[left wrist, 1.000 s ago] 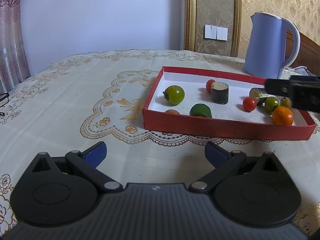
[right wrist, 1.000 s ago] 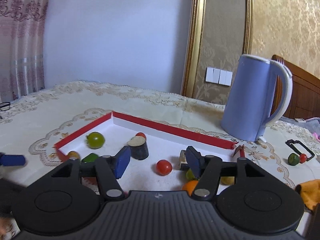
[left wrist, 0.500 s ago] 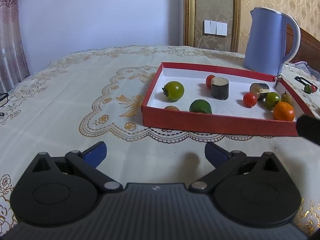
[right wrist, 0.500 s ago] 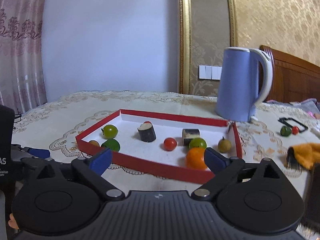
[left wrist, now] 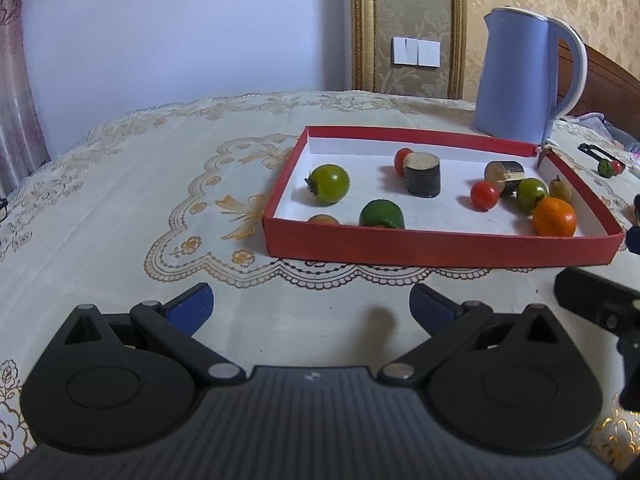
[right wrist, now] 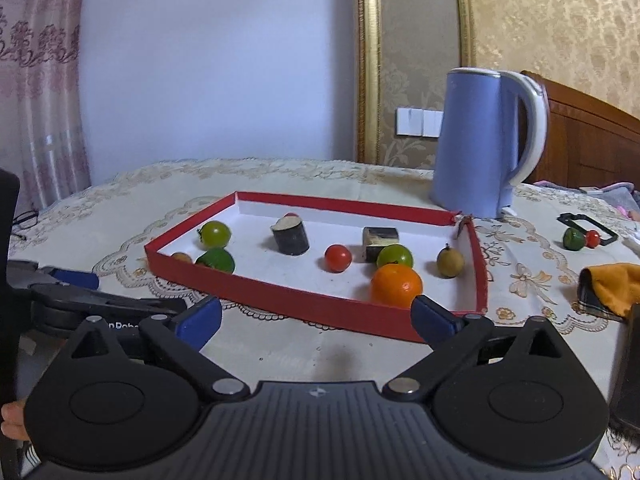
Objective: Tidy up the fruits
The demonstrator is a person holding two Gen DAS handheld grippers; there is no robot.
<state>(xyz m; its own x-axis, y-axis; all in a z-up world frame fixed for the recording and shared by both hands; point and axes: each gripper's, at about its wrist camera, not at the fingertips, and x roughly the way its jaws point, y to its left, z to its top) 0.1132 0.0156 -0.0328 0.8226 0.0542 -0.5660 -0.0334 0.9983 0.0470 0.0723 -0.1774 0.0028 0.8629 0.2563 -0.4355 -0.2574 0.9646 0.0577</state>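
Note:
A red tray (left wrist: 440, 246) (right wrist: 280, 300) with a white floor holds several fruits: a green tomato (left wrist: 329, 184) (right wrist: 215, 234), a lime (left wrist: 381, 214) (right wrist: 215, 261), red tomatoes (left wrist: 485, 195) (right wrist: 338, 258), an orange (left wrist: 554, 217) (right wrist: 396, 285), and two dark eggplant pieces (left wrist: 422, 179) (right wrist: 291, 236). My left gripper (left wrist: 311, 307) is open and empty on the cloth in front of the tray. My right gripper (right wrist: 317, 317) is open and empty, just in front of the tray's near wall by the orange.
A blue kettle (left wrist: 520, 76) (right wrist: 480, 144) stands behind the tray. A small green and red fruit (right wrist: 578, 238) lie on the cloth at the right, beside an orange cloth (right wrist: 612, 286). The left gripper's body (right wrist: 80, 300) shows at the right view's left.
My right gripper has pulled back out of the tray toward me and opened wide. The orange now lies free in the tray. My left gripper has barely moved.

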